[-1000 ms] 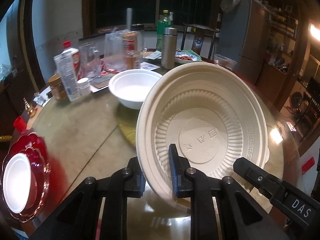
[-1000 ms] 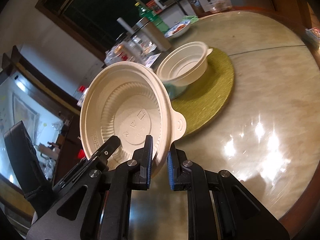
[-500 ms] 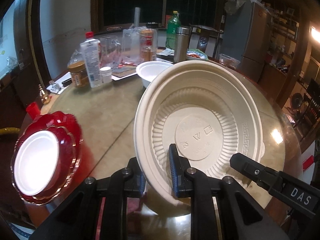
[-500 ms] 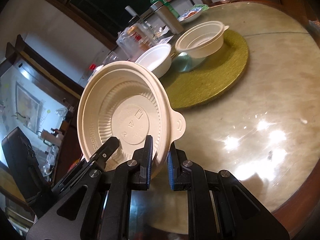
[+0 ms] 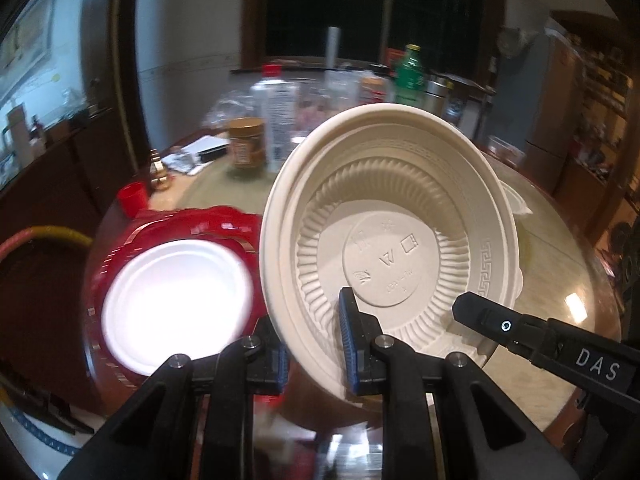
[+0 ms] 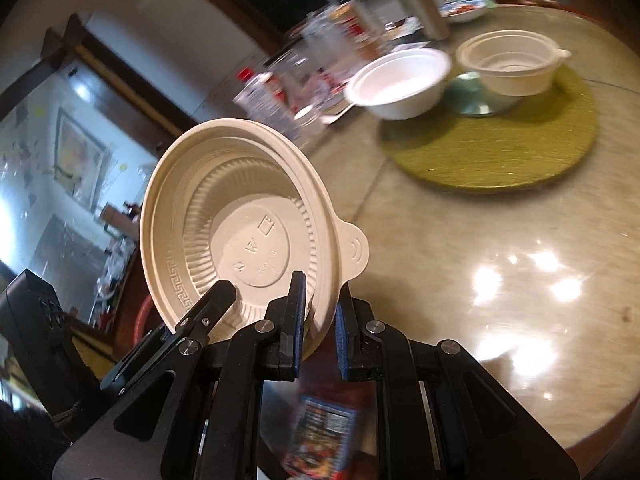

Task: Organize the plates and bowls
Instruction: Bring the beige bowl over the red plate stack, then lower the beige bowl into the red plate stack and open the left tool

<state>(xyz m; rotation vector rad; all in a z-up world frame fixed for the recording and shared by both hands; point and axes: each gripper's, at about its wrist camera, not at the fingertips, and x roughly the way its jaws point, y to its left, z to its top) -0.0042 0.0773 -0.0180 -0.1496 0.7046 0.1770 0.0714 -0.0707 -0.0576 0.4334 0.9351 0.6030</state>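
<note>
One beige ribbed bowl (image 5: 384, 240) is held tilted above the round table (image 6: 500, 240) by both grippers. Two more bowls sit further off — a white bowl (image 6: 400, 80) and a beige tabbed bowl (image 6: 512, 64), both empty, on the green mat (image 6: 500, 148). A white plate (image 5: 176, 304) rests in a red dish (image 5: 192, 224). The left gripper (image 5: 312, 344) and right gripper (image 6: 318, 316), angled downward, each pinch the bowl's rim — jaws nearly closed.
</note>
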